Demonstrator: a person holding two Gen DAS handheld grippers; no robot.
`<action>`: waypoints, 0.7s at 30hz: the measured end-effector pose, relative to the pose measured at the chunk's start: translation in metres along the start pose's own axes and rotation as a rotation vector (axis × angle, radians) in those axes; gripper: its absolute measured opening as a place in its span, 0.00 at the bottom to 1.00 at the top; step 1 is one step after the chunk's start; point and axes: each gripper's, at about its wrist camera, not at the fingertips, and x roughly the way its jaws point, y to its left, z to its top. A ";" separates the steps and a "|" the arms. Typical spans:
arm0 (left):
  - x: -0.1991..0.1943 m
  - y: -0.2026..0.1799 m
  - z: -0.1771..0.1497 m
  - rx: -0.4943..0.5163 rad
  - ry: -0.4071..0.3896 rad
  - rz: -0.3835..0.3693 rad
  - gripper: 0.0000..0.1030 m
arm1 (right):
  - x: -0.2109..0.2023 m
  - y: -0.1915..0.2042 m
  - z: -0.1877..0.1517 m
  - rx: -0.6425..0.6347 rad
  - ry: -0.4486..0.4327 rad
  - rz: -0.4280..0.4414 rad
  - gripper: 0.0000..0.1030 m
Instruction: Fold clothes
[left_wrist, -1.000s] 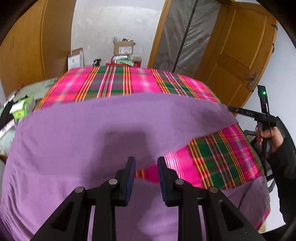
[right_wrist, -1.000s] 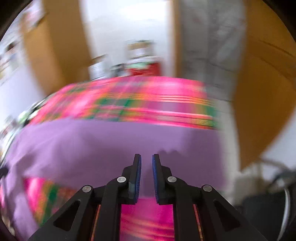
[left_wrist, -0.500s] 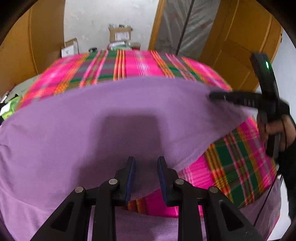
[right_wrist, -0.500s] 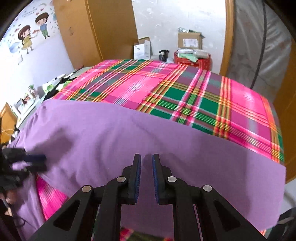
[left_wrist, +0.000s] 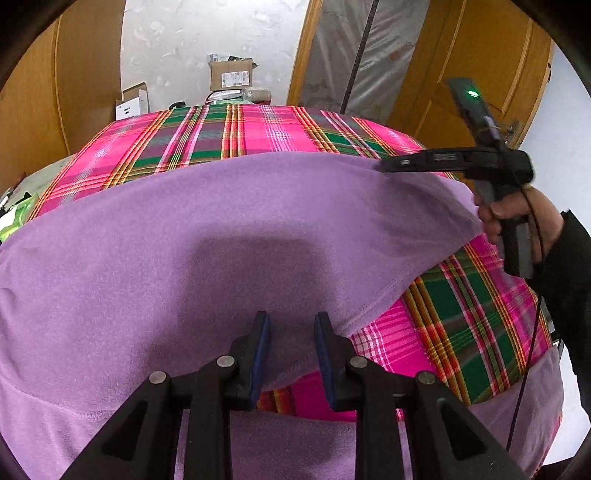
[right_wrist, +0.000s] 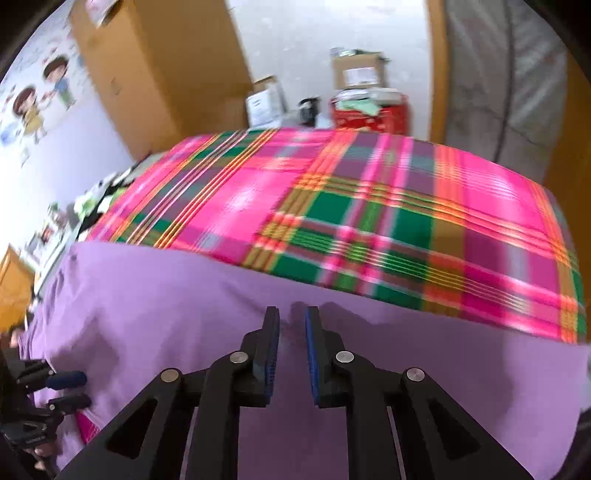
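Soft purple fleece (left_wrist: 207, 258) drapes over the plaid surface (left_wrist: 258, 129), its far half bare; both hand-held grippers, left (left_wrist: 291, 325) and right (right_wrist: 291, 321), gape empty, right's jaws opening.

Open plaid, crowded far edge

Beyond the purple garment (left_wrist: 207, 236), the plaid cloth (right_wrist: 369, 206) lies bare for a claw to cross; boxes (right_wrist: 356, 74) and a red tin (right_wrist: 373, 114) crowd the far end.

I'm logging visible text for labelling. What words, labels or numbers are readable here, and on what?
None can be read.
Brown cardboard box: white shipping label, print too small.
White box: dark print, too small.
Right gripper: pale marking on its side, too blurred.
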 end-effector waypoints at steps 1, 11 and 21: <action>0.000 0.000 0.000 0.000 -0.001 -0.002 0.25 | 0.008 0.004 0.003 -0.018 0.012 -0.021 0.15; -0.001 0.000 -0.002 0.032 -0.002 -0.002 0.25 | -0.019 -0.017 0.007 0.085 -0.065 -0.072 0.18; -0.003 -0.005 -0.003 0.045 0.034 0.024 0.25 | -0.067 0.049 -0.087 -0.131 -0.039 -0.026 0.19</action>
